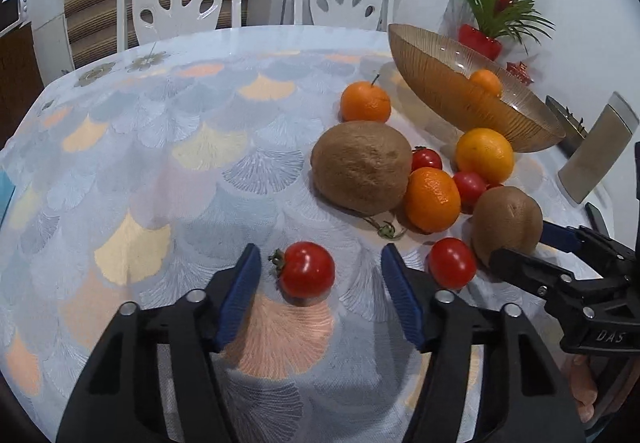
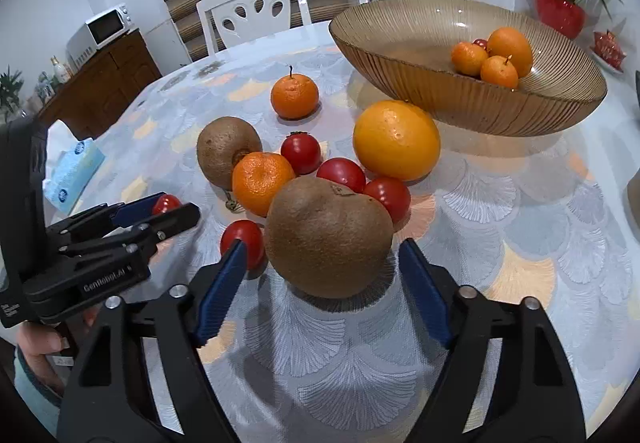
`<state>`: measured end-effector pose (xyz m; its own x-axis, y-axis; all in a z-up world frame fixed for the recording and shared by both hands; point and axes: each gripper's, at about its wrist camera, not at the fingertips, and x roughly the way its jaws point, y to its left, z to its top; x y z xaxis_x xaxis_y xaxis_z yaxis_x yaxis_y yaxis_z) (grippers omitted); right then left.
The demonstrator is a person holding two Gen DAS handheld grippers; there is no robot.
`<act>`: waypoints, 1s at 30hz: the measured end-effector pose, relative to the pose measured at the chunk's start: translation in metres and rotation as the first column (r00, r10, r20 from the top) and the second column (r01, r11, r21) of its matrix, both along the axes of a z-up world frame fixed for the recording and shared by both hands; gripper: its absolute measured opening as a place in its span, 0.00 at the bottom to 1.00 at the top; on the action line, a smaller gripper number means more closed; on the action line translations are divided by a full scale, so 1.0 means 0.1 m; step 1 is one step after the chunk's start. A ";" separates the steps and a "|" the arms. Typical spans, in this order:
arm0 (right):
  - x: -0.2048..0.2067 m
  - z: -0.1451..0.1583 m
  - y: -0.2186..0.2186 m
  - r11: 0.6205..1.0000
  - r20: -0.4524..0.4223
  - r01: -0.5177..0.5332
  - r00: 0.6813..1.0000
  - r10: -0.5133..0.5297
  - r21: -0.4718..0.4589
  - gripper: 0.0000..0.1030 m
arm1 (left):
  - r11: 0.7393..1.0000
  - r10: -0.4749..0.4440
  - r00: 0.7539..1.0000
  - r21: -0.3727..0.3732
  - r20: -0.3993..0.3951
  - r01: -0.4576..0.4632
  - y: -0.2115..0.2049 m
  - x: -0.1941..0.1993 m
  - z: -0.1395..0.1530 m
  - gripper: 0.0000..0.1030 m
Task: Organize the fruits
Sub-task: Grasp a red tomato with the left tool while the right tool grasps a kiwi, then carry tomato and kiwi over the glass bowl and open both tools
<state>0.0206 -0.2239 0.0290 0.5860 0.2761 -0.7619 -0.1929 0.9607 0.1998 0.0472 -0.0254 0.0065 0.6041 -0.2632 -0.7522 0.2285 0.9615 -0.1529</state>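
Fruits: loose group on the bench (image 1: 152, 171), right of centre in the left wrist view, below the ribbed amber bowl (image 2: 400, 59).

- Bowl, upper right of the right wrist view: three oranges (image 2: 510, 45) and one small red item behind them.
- Kiwi, near (image 2: 328, 239): lower centre of the right wrist view, between the spread fingers of the right gripper (image 2: 322, 285); contact cannot be told.
- Kiwi, far (image 2: 226, 149): left of centre, touching a mandarin (image 2: 262, 181).
- Large orange (image 2: 396, 139): just beside the bowl's base.
- Stemmed mandarin (image 2: 295, 93): apart, further up.
- Tomatoes: a cluster (image 2: 344, 173) between the kiwis and the large orange; one tomato (image 1: 306, 269) lower centre of the left wrist view, between the spread fingers of the left gripper (image 1: 320, 267), untouched.
- Background: white chairs (image 1: 180, 3), potted plant (image 1: 498, 13).
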 end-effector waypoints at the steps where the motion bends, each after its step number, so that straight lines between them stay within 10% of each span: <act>1: 0.00 0.00 0.01 1.000 0.003 0.007 1.000 -0.007 -0.010 0.62 | 1.000 0.004 1.000 0.002 0.001 -0.004 0.00 0.00 0.00 0.51; 6: -0.01 0.00 0.01 1.000 0.010 0.007 1.000 -0.007 -0.013 0.61 | 1.000 0.020 1.000 -0.007 0.010 -0.020 0.05 0.00 -0.01 0.25; 30: -0.13 0.13 -0.06 0.999 0.092 -0.025 0.996 0.020 0.047 0.61 | 0.999 0.031 0.997 -0.038 0.072 -0.028 0.10 -0.10 0.08 0.25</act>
<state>0.0071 -0.2303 0.0417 0.6456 0.3248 -0.6912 -0.2338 0.9456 0.2261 0.0368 -0.0156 0.0142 0.6643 -0.2716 -0.6964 0.2121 0.9618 -0.1728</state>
